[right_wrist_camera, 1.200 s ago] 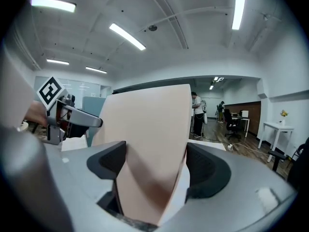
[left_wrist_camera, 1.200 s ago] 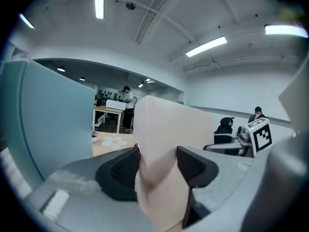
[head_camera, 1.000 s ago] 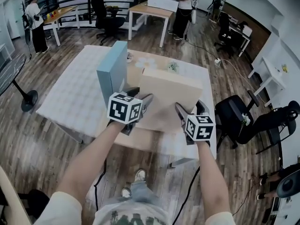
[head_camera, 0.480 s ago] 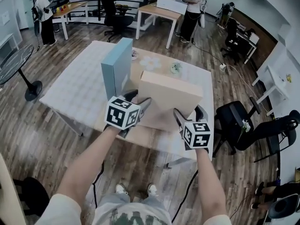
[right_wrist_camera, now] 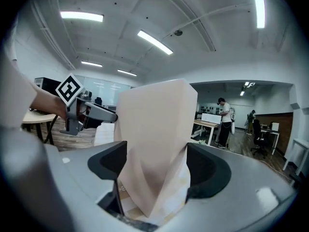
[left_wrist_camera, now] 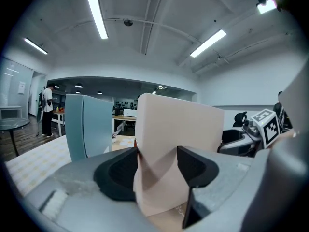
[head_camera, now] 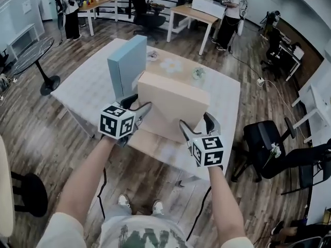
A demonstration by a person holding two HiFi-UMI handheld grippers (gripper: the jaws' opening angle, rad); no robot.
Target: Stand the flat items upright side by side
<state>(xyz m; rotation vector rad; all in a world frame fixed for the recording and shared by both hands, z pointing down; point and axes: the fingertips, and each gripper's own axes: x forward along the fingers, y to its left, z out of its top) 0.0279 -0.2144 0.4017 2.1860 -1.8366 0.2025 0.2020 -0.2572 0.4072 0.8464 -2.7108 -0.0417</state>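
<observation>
The room was a big office with a brown wood floor (head_camera: 46, 138). A table (head_camera: 88, 92) with a pale cloth stood in front of me. A tall, flat light-blue cardboard box (head_camera: 126, 66) stood upright on the table. Just to its right was a flat tan cardboard box (head_camera: 173, 102). It was up on its edge and leaning a bit, with its wide face toward me. I could not tell if the 2 boxes touched.

My left claw (head_camera: 137, 105) was clamped on the tan box's left side edge, with both pads on it. My right claw (head_camera: 195, 122) pinched the right side edge. Its jaws had just closed in a little, with the box between them. A black chair (head_camera: 264, 138) stood off to the right.
</observation>
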